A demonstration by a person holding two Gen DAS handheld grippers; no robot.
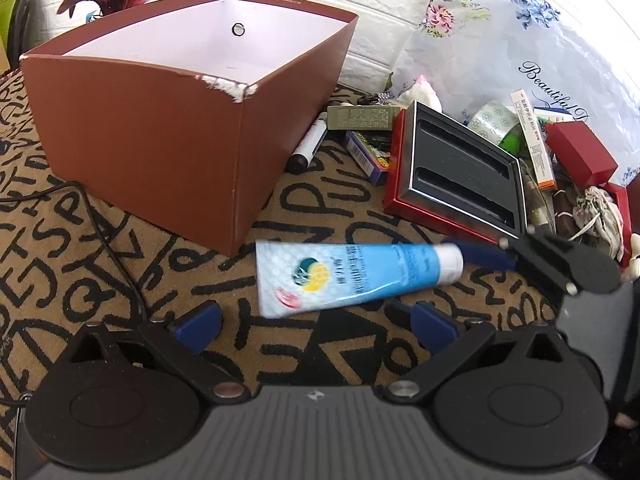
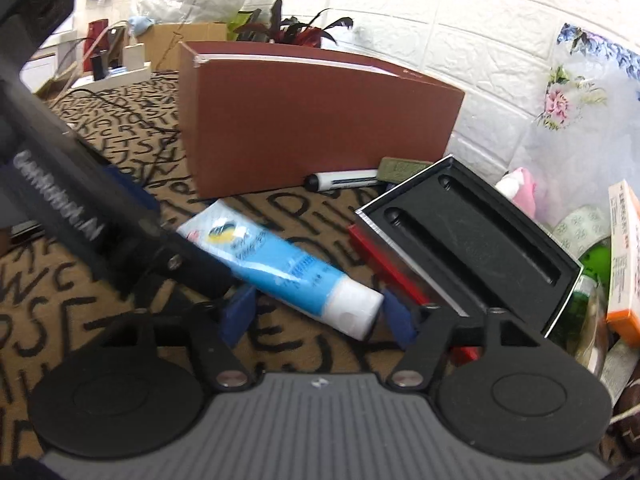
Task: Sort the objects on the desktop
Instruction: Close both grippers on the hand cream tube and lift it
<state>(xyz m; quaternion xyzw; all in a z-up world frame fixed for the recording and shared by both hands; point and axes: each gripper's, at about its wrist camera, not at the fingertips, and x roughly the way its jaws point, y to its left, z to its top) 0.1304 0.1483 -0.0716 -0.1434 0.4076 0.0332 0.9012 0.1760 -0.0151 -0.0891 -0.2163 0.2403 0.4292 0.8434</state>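
Note:
A blue-and-white tube [image 1: 352, 276] lies on the letter-patterned mat in front of the brown box [image 1: 140, 140]. My left gripper [image 1: 316, 324] is open, its blue pads standing just short of the tube's flat end with nothing gripped. In the right wrist view the tube [image 2: 288, 268] points its white cap toward me. My right gripper [image 2: 320, 318] is open around that cap, with a gap showing at the left pad. The left wrist view shows the right gripper's blue finger [image 1: 480, 254] beside the cap. The brown box [image 2: 312, 128] stands open-topped behind.
A red case with a black insert [image 1: 460, 168] lies right of the tube. Beyond it are a marker [image 1: 308, 148], a tape roll [image 1: 492, 120], an orange-white carton [image 1: 536, 144], a red box [image 1: 580, 152] and a floral bag. A black cable [image 1: 108, 248] crosses the mat at left.

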